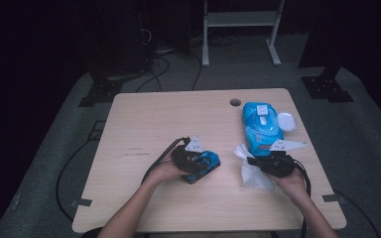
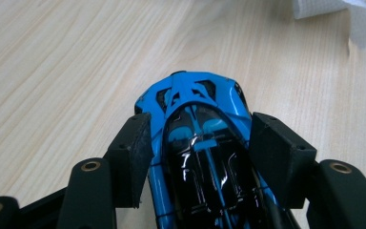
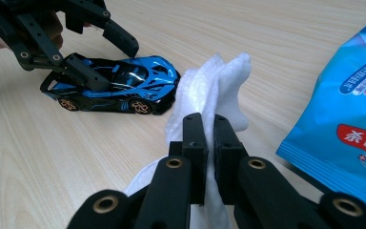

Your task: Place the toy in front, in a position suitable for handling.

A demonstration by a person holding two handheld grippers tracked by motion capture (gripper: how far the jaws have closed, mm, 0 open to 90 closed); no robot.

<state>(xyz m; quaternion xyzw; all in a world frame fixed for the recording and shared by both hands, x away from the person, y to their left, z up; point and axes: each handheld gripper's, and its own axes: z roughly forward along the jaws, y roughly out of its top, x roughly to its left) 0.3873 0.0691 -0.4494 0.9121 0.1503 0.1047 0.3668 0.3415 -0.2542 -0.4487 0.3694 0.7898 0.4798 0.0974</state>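
Item: glossy blue-and-black toy sports car [image 3: 116, 86], on its wheels on the pale wooden surface [image 1: 149, 124]. Left gripper [image 2: 200, 143] straddles it, jaws part open, pads apparently clear of its sides. Right gripper [image 3: 205, 143] is clamped on a crumpled white wet wipe [image 3: 214, 81], likely for cleaning the car. Blue wipe pack [image 1: 262, 126] nearby.

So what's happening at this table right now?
A person works two hand-held grippers at a light wooden table. The left gripper straddles a small blue and black toy car standing on its wheels, jaws beside its flanks. The right gripper is shut on a white wet wipe, beside a blue wipes pack.
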